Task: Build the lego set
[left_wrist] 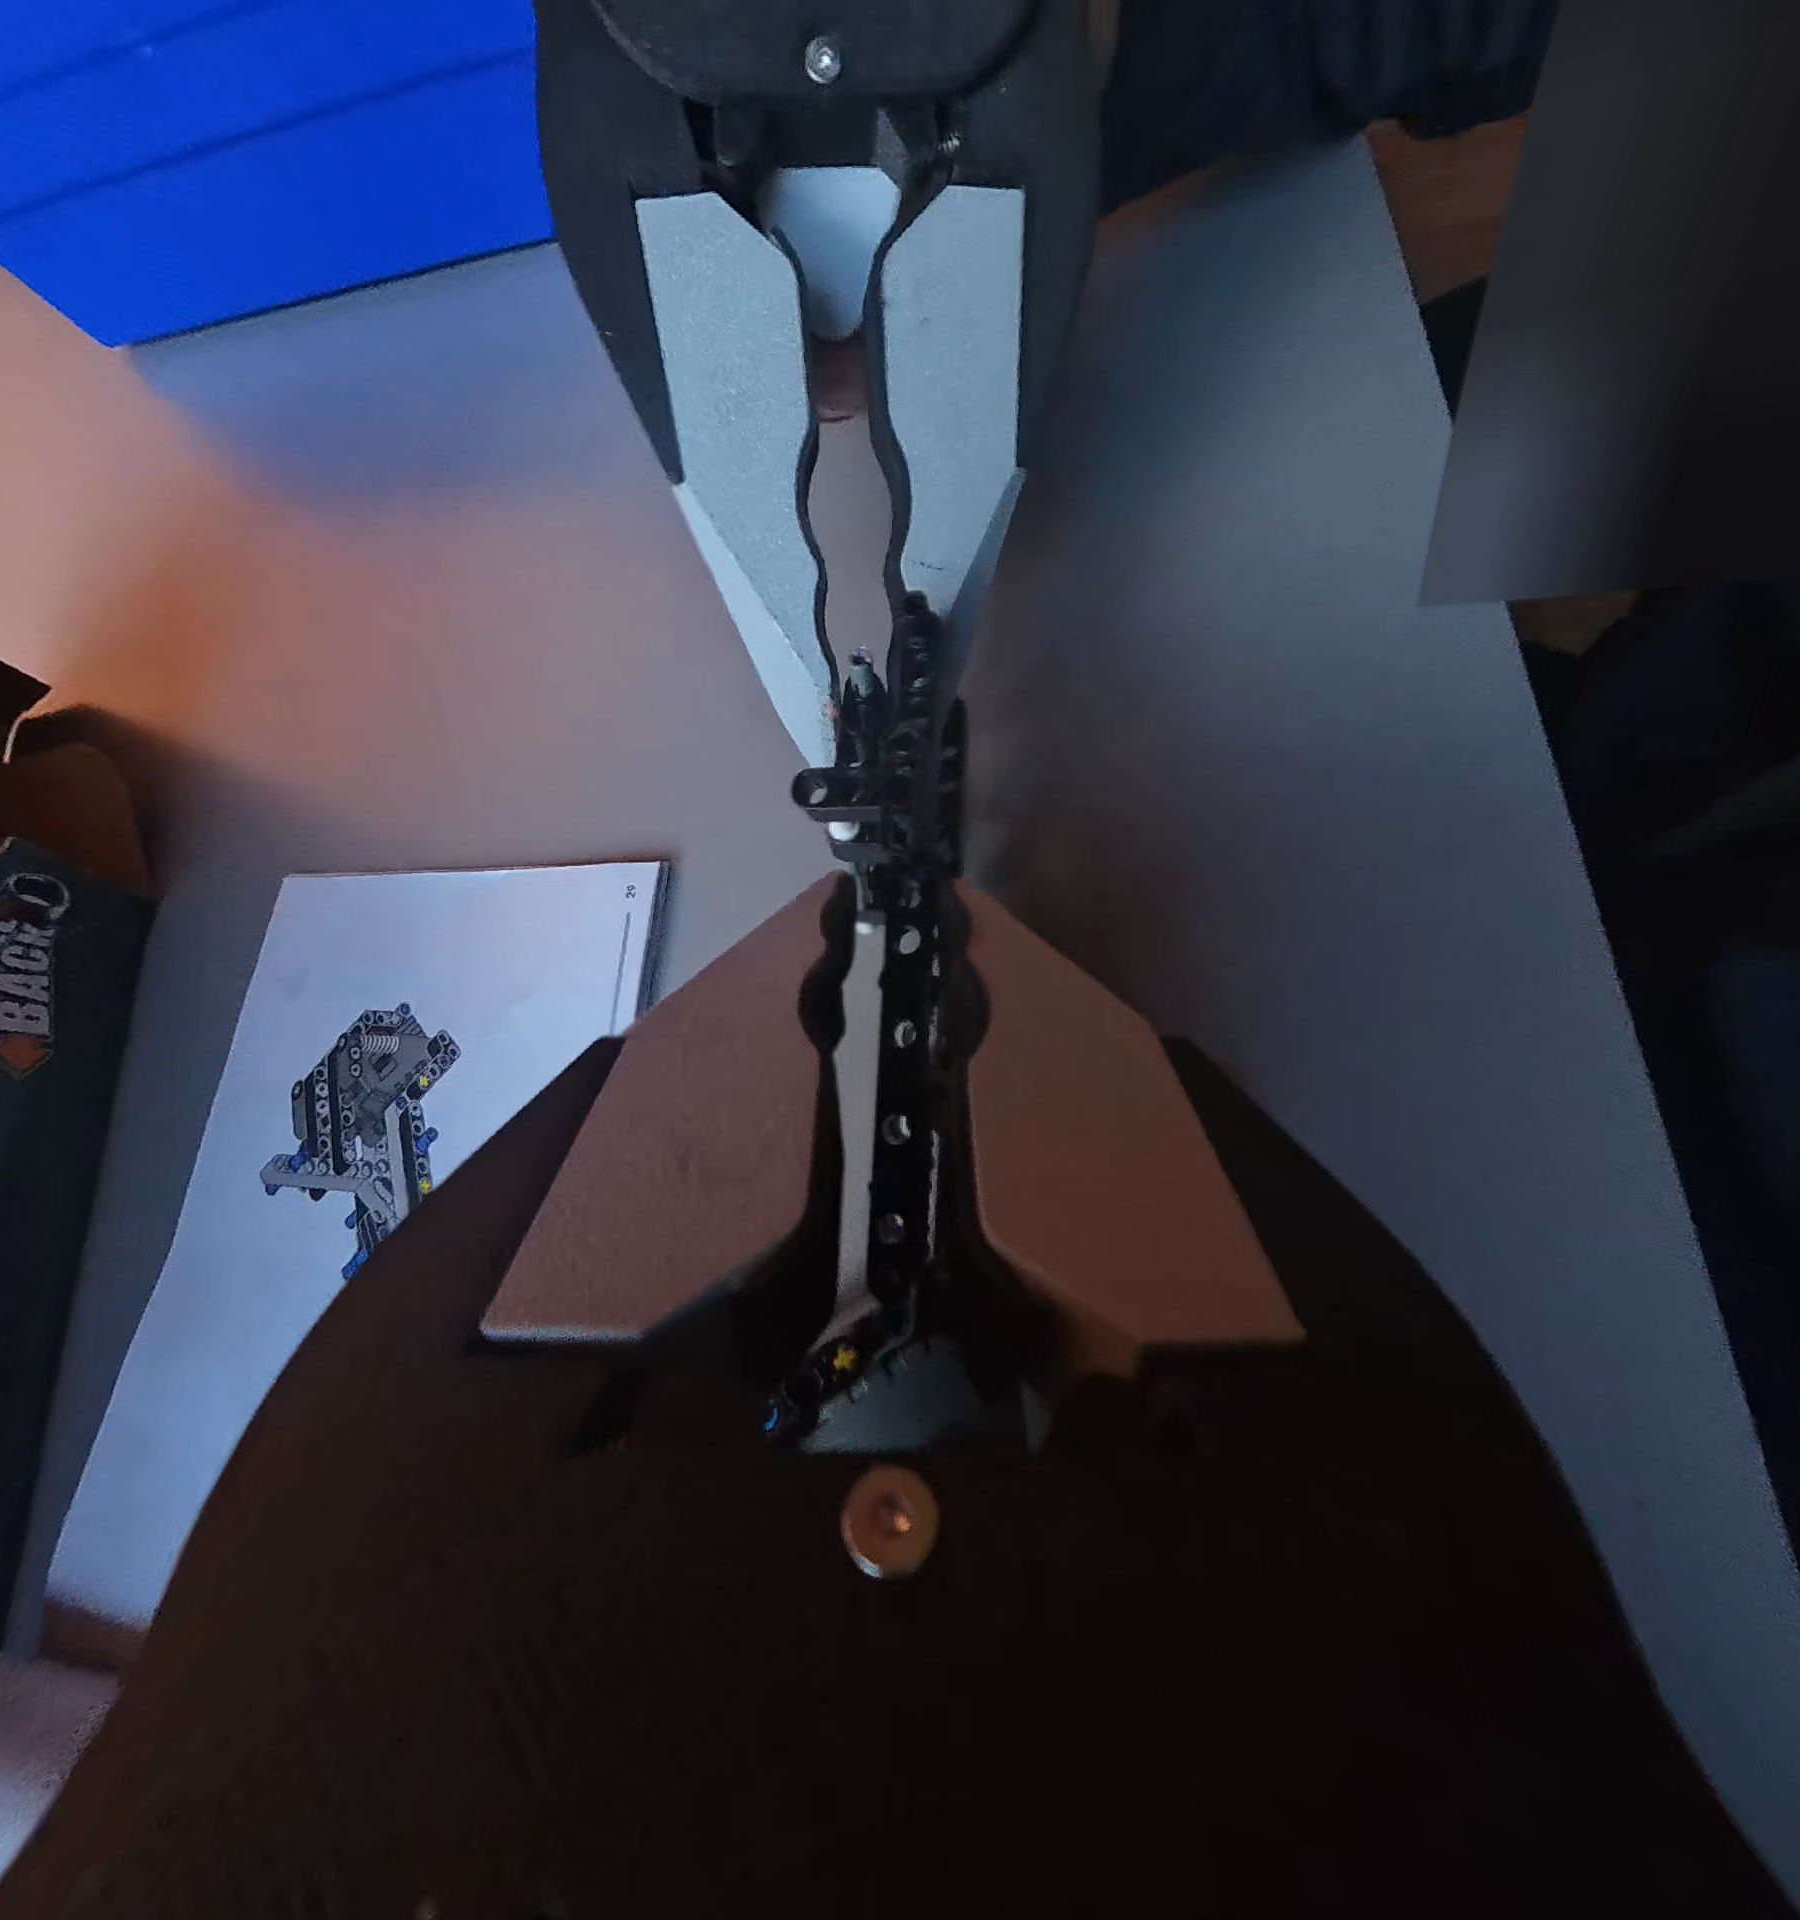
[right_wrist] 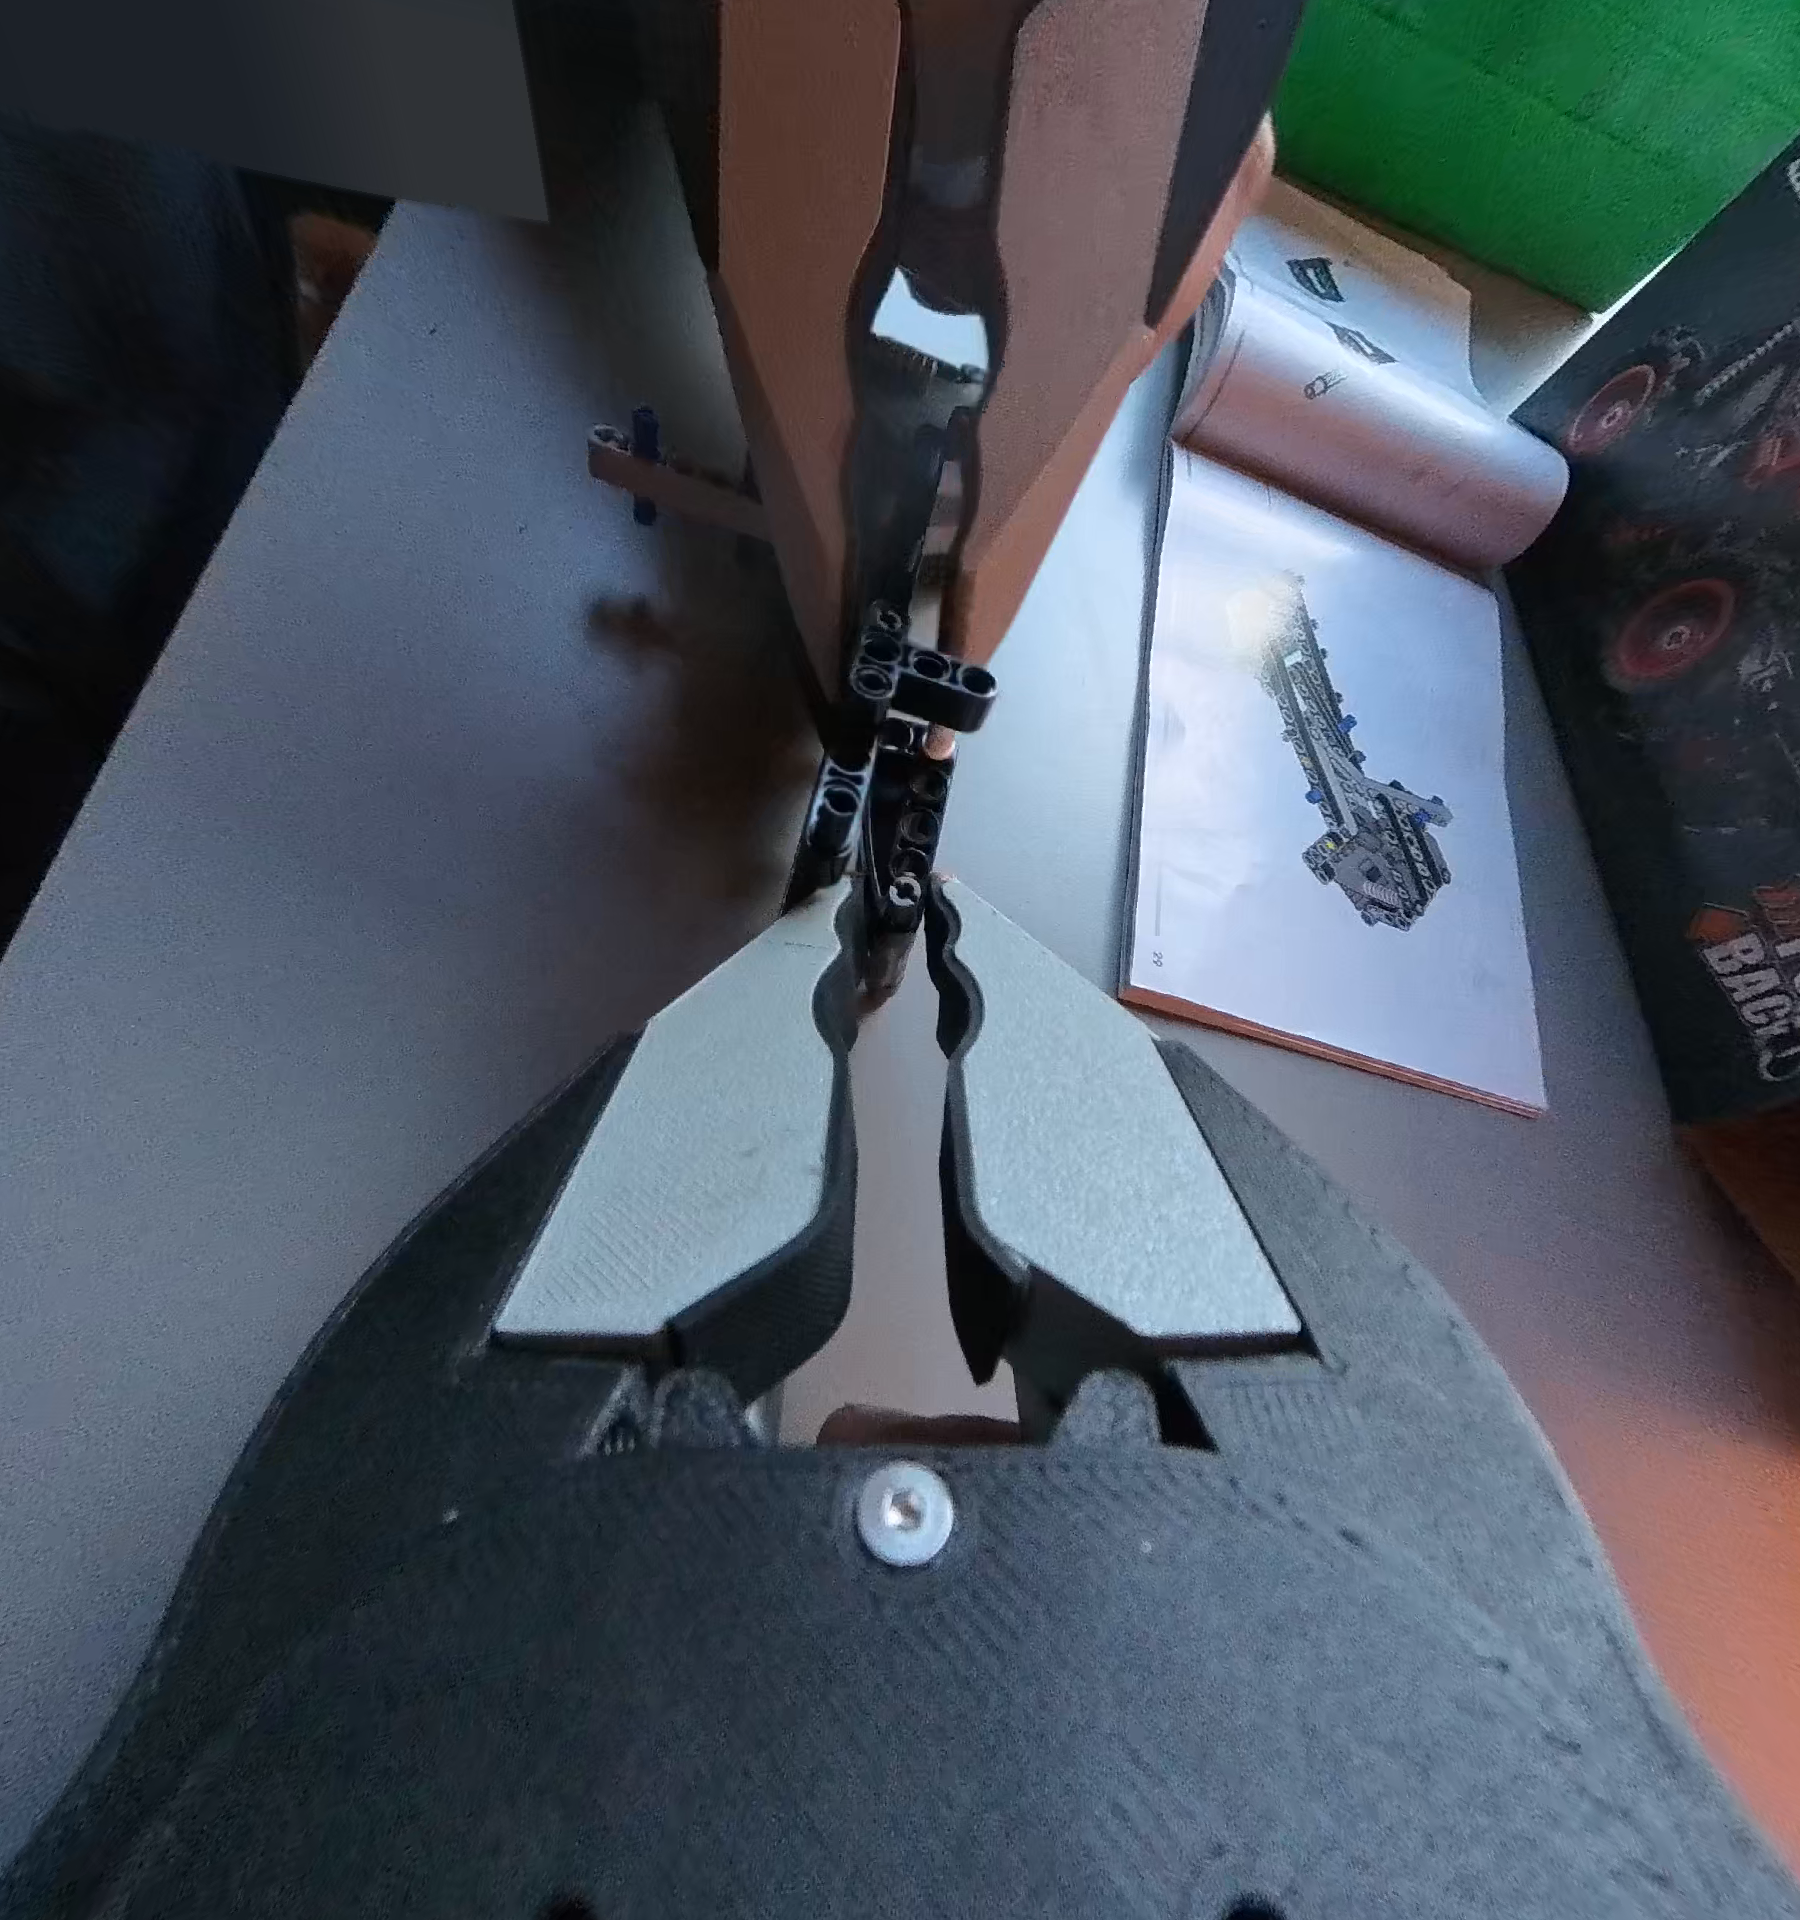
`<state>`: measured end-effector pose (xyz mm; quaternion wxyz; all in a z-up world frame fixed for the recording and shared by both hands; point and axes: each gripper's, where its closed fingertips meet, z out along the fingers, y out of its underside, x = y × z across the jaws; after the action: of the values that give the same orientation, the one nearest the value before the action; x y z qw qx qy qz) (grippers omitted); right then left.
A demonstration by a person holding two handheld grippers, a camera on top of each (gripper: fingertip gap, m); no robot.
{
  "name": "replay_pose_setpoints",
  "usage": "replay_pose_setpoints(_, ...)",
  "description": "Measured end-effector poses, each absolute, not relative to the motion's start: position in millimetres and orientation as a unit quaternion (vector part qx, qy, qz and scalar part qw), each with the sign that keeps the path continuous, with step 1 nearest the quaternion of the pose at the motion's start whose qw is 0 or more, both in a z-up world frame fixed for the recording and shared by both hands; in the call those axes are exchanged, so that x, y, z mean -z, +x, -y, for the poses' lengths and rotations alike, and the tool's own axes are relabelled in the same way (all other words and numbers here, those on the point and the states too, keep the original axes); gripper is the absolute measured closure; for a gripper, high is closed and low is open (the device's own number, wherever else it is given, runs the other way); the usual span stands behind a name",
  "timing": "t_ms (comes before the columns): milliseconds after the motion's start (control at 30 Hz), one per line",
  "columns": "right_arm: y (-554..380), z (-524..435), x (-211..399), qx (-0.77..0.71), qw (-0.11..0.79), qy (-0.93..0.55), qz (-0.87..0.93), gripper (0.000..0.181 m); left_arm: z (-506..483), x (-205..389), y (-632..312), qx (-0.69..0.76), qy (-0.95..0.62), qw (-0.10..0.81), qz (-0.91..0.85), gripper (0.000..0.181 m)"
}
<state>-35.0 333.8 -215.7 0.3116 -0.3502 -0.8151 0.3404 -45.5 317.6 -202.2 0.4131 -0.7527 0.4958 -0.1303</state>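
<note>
The lego chassis (left_wrist: 901,1039) — a long black beam assembly with rows of pin holes — is held in the air above the grey table (left_wrist: 1239,831), its long axis running straight along the line between the two grippers, which face each other tip to tip. The left gripper (left_wrist: 891,914) is clamped on the chassis, the beam lying deep between its fingers. The right gripper (right_wrist: 906,904) pinches a small black piece (right_wrist: 901,883) at the chassis's far end, so both are equally close; I judge the coming move to be a push along that shared axis to seat the piece. To one side lies the open instruction booklet (right_wrist: 1343,831) showing a drawn chassis, with the dark set box (right_wrist: 1758,727) beyond it; both carry print, which I leave unread.
</note>
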Motion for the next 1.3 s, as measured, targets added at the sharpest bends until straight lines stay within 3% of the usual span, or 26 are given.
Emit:
replay_pose_setpoints(300,-32,-333,215,-0.343,0.330,-0.311,0.822,0.174,-320,204,-45,0.161,-0.763,0.406,-0.477,0.157)
replay_pose_setpoints(533,-30,-331,214,-0.338,0.342,-0.298,0.825,0.174,-317,207,-39,0.154,-0.753,0.406,-0.494,0.157)
replay_pose_setpoints(1000,-24,-341,217,-0.320,0.368,-0.297,0.821,0.174,-314,207,-41,0.161,-0.747,0.408,-0.499,0.176)
replay_pose_setpoints(1300,-25,-341,217,-0.322,0.375,-0.303,0.815,0.174,-312,205,-46,0.169,-0.749,0.414,-0.489,0.165)
